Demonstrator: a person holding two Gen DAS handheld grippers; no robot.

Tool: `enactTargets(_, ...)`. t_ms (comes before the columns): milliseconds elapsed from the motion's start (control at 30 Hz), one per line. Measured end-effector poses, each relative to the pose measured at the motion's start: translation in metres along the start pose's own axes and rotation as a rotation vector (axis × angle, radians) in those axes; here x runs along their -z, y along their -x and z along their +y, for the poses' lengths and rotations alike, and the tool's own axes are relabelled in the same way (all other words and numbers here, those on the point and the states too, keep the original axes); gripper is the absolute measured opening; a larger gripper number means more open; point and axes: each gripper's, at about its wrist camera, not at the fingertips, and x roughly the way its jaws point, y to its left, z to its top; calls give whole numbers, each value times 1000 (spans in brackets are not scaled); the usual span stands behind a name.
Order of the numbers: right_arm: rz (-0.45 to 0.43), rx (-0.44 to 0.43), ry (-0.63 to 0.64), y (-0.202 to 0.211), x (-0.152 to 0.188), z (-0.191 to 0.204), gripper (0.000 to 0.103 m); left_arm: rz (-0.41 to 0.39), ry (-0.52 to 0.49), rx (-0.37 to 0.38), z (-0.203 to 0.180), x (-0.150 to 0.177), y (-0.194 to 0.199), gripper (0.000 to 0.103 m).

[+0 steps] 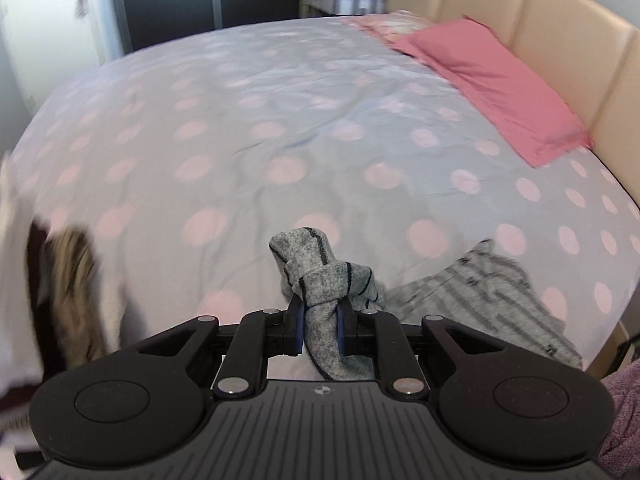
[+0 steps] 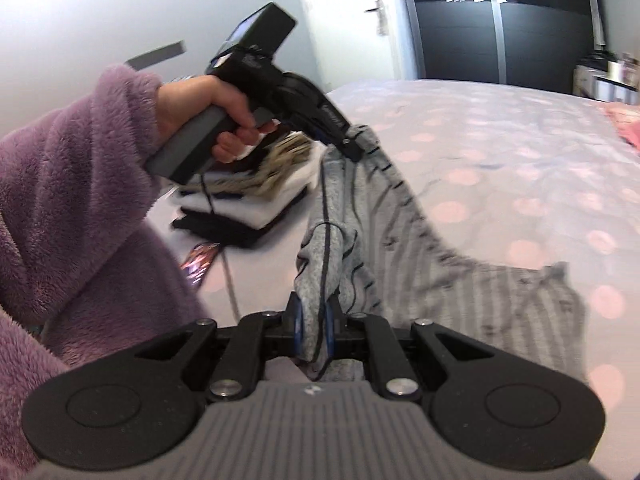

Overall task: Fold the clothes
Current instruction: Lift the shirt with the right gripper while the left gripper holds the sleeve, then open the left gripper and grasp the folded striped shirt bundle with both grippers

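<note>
A grey garment with thin dark stripes (image 2: 460, 280) hangs between both grippers above the bed. My left gripper (image 1: 320, 316) is shut on a bunched edge of the garment (image 1: 320, 272); the rest trails to the lower right (image 1: 480, 292). It also shows in the right wrist view (image 2: 352, 146), held by a hand in a purple fleece sleeve (image 2: 80, 184). My right gripper (image 2: 314, 324) is shut on another bunched edge of the same garment (image 2: 324, 256), lower and nearer.
The bed has a pale blue cover with pink dots (image 1: 280, 120). A pink pillow (image 1: 492, 80) lies against the beige headboard (image 1: 560, 20). A stack of folded clothes (image 2: 256, 192) sits at the bed's edge. A dark wardrobe (image 2: 500, 20) and a white door stand beyond.
</note>
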Motion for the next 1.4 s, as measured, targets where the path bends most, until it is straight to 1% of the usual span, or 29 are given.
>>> enactTargets(133,-40,84,-60,25,2,-43,13,14,-103,31,-54,-38,-20,13)
enactTargets(233,-41,146,-111,34,5,-81,13,58,-185,43,-100,-61,-49,13)
enactTargets(367,7,214,-179,36,15,-126,13,143,-240,65,-149,-80,-101,13)
enactTargets(500,82,256,-236,25,27,-163,13,213,-287,87,-188,-83,-155,14)
enactTargets(600,125,279,-290,16,40,-188,13,257,-290,101,-203,-81,-191,15)
enactTargets(733,168,307,-374,2,55,-217,13,299,-281,127,-211,-77,-226,20)
enactTargets(767,175,314,-397,2,59,-219,14,299,-279,137,-211,-77,-229,25)
enactTargets(833,194,333,-427,0,65,-228,17,273,-257,179,-208,-77,-230,34)
enactTargets(867,206,346,-438,-2,68,-231,23,256,-241,201,-206,-77,-228,38)
enactTargets(900,216,371,-441,-3,67,-231,27,237,-229,224,-203,-76,-224,39)
enactTargets(967,230,447,-428,-3,69,-231,28,204,-224,260,-197,-74,-213,42)
enactTargets(1067,214,525,-414,0,70,-232,30,145,-226,273,-182,-65,-190,42)
enactTargets(1167,137,500,-409,7,69,-226,29,80,-217,262,-157,-50,-162,42)
enactTargets(1267,95,483,-367,7,67,-212,30,21,-223,219,-130,-26,-135,42)
enactTargets(1300,84,466,-354,6,67,-208,30,15,-224,210,-121,-16,-130,40)
enactTargets(1333,74,447,-342,5,66,-203,29,12,-223,204,-113,-6,-125,35)
enactTargets(1400,63,412,-317,-4,65,-194,29,7,-216,201,-100,16,-118,33)
